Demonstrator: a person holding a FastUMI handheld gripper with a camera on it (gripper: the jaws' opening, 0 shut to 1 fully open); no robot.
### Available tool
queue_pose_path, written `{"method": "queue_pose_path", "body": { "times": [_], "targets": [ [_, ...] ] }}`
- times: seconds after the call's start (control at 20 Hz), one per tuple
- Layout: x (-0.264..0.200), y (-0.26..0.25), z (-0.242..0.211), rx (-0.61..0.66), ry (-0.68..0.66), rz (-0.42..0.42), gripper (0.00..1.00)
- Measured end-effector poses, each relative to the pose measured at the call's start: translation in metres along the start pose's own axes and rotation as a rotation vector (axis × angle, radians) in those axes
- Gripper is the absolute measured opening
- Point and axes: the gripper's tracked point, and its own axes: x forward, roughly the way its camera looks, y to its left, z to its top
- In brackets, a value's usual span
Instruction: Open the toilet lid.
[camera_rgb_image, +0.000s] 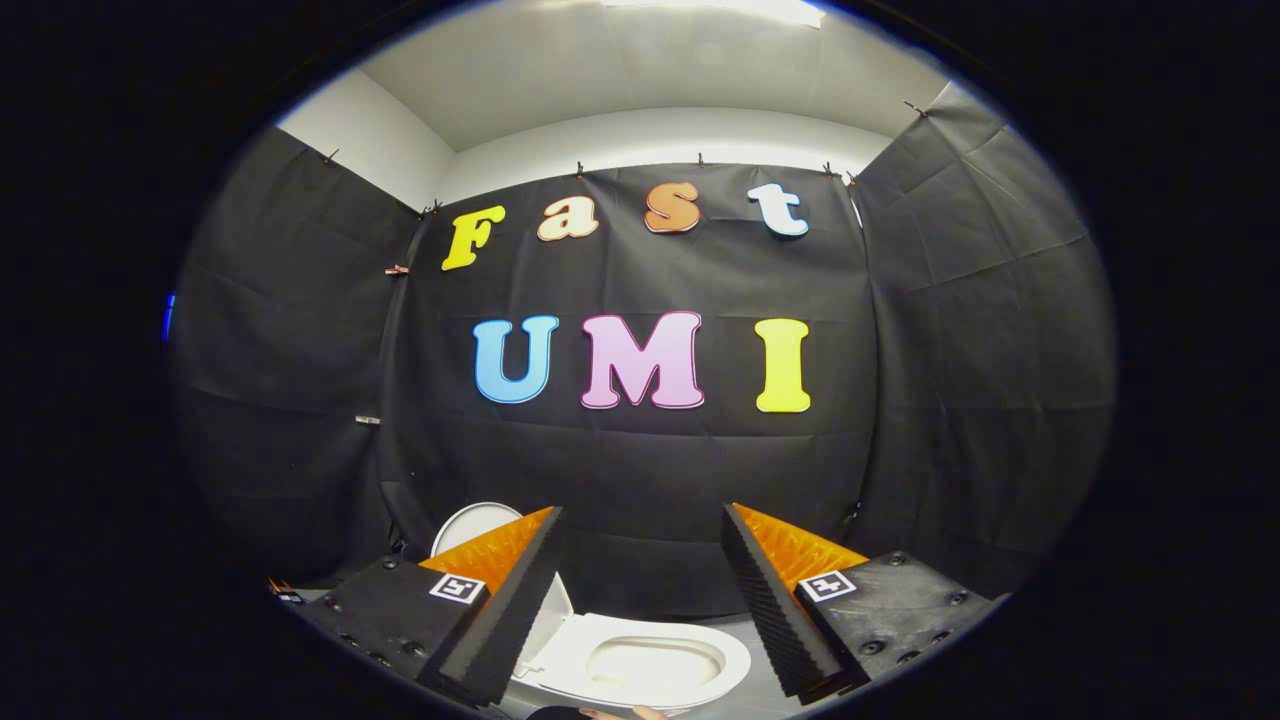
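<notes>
- The toilet lid (472, 520) already stands raised at lower left of the frame, behind the left finger; the task looks done.
- The toilet seat (650, 662) and bowl lie open at bottom centre, between and beyond the fingers.
- The gripper (640, 600) holds nothing, its jaws spread wide.
- Most of the lid is hidden by the finger; the hinge can't be made out.

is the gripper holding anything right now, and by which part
Nothing is held. The gripper has its fingers spread wide with open space between them; the toilet lid already stands raised, beyond the fingers, over the seat.
</notes>
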Motion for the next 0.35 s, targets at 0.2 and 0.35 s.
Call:
{"method": "queue_pose_path", "body": {
  "times": [0.2, 0.35],
  "targets": [
    [-0.0017, 0.0000, -0.0031, 0.018, 0.012, 0.003, 0.98],
    [-0.0015, 0.0004, -0.0014, 0.015, 0.009, 0.003, 0.98]
  ]
}}
